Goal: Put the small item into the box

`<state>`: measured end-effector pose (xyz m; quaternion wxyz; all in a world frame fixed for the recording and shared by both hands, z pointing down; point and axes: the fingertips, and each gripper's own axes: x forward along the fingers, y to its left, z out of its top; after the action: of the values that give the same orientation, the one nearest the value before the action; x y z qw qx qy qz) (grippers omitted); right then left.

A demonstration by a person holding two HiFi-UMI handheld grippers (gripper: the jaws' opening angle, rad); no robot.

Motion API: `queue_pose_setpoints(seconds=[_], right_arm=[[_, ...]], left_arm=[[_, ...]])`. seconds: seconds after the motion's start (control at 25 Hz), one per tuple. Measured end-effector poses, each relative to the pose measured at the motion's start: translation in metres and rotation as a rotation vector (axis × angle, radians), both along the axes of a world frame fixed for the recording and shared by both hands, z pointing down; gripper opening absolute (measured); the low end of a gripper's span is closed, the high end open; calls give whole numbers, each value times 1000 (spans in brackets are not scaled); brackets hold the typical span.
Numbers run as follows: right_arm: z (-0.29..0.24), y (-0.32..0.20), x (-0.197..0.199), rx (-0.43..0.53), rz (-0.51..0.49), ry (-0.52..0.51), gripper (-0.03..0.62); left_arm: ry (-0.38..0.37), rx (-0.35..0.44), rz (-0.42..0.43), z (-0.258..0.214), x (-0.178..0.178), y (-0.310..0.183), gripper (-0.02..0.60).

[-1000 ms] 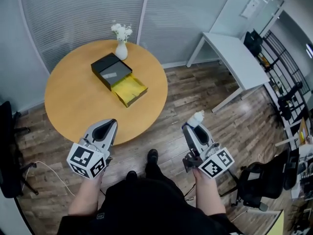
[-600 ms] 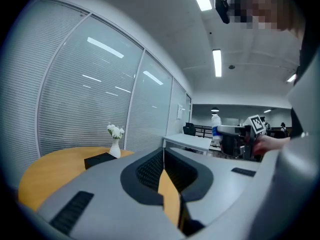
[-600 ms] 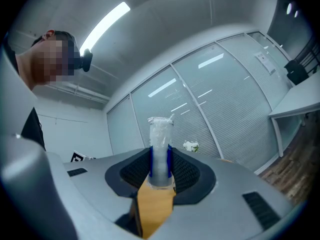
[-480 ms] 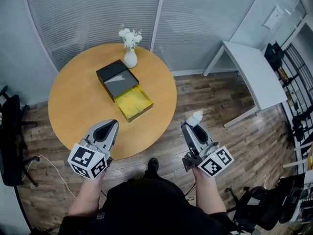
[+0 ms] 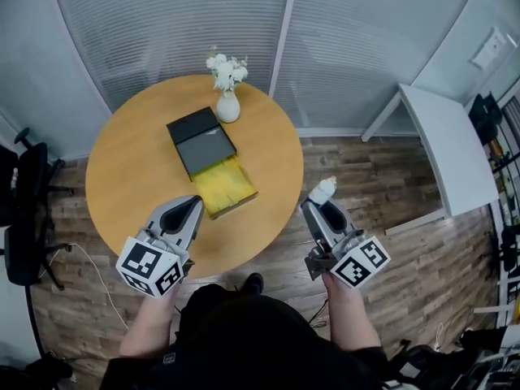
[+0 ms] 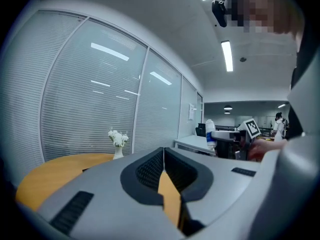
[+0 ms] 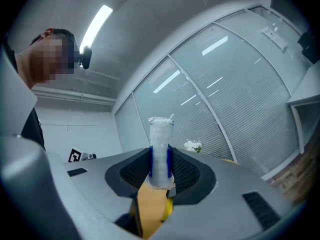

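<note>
One blue-banded small item (image 7: 161, 134) is clamped by the right hand-held gripper (image 7: 161, 160); the left hand-held gripper (image 6: 163, 153) is closed.

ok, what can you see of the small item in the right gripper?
The small item is a whitish cylinder wrapped in crinkled clear film, bunched at its top, with a blue band round its lower part. It stands upright, clamped at that band by the right gripper, its upper half rising above the grip. In the head view it is over the wood floor, apart from the table.
</note>
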<state>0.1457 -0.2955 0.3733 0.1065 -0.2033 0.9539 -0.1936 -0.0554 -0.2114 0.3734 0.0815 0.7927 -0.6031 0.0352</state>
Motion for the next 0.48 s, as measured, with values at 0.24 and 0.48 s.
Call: queue_pose_setpoints(seconds=[0.24,0.48], right_arm=[[8,-18,-41,-23,-75,21,137],[7,-28,-93,-20,-119,49,137]], left_arm=[[19,-19,-79,8,-37,-5,18],[35,-19,-128,13,-85,-2,18]])
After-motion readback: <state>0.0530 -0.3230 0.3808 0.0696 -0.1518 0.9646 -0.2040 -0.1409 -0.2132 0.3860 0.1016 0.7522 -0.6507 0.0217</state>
